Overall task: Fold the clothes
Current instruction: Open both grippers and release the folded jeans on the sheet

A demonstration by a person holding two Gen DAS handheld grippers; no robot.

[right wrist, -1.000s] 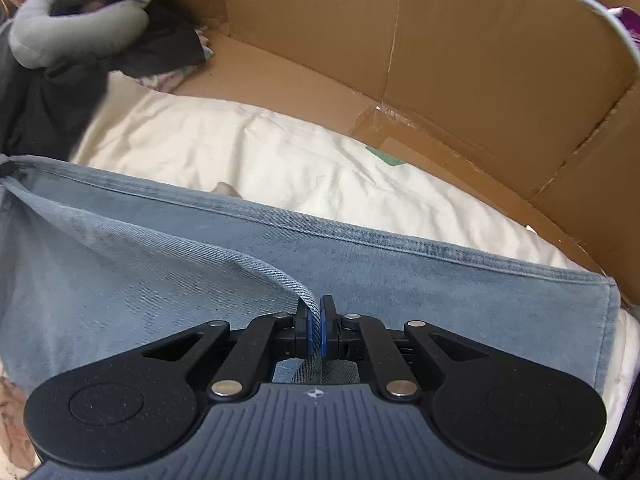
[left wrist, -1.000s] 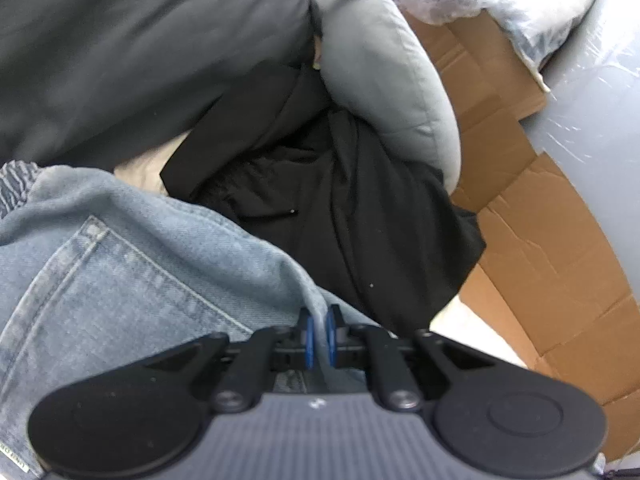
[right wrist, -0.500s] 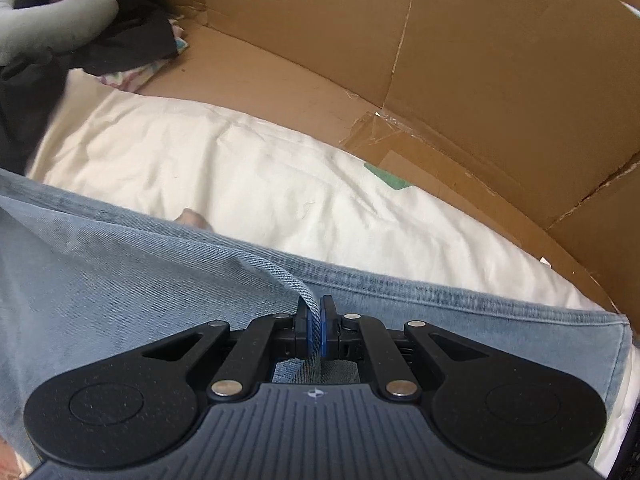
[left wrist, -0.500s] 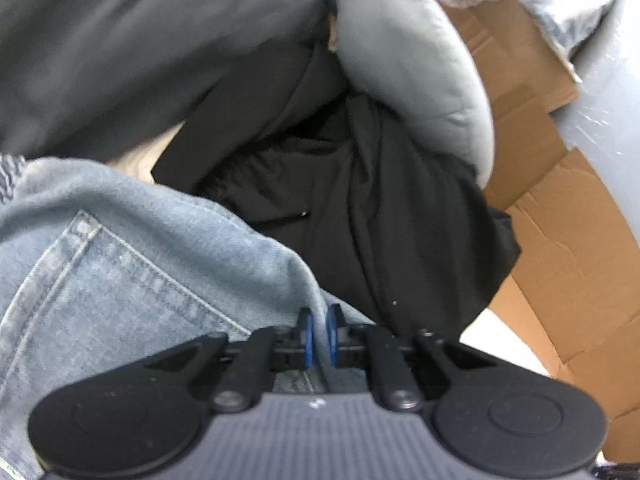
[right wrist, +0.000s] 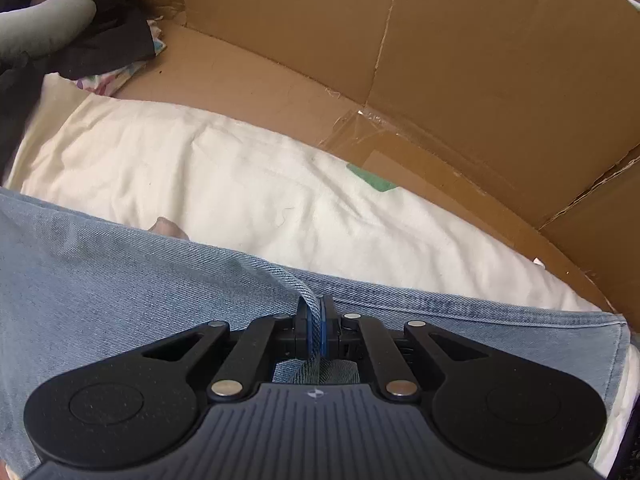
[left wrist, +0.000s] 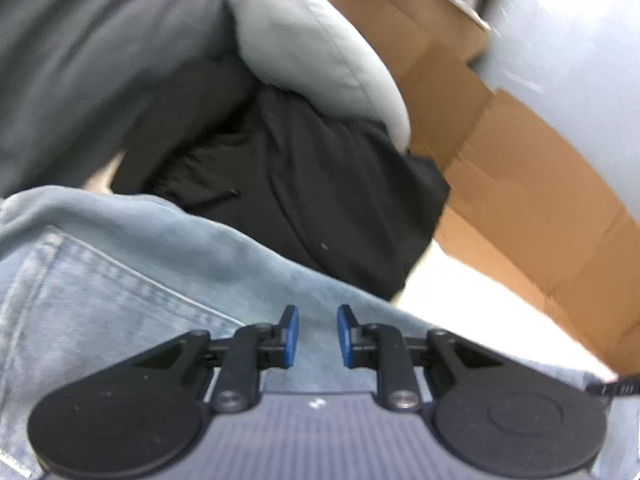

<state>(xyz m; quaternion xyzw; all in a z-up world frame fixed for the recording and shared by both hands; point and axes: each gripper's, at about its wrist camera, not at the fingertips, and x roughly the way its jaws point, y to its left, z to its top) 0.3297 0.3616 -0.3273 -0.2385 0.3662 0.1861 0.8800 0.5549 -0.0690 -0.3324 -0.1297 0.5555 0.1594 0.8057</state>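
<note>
Currently: jeans spread flat on white bedding; right gripper pinching denim hem, left gripper spread, holding nothing. Risk: one-sided pull skewing fold.

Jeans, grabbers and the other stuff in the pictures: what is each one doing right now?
left gripper: open, jaws apart over the denim, holding nothing.
right gripper: shut, pinching a denim fold.
jeans: spread flat on the white cloth, one edge lifted.
black garment: crumpled, unfolded.
grey cushion: resting on the black garment.
white cloth: spread out, wrinkled.
cardboard wall: standing, creased.
</note>
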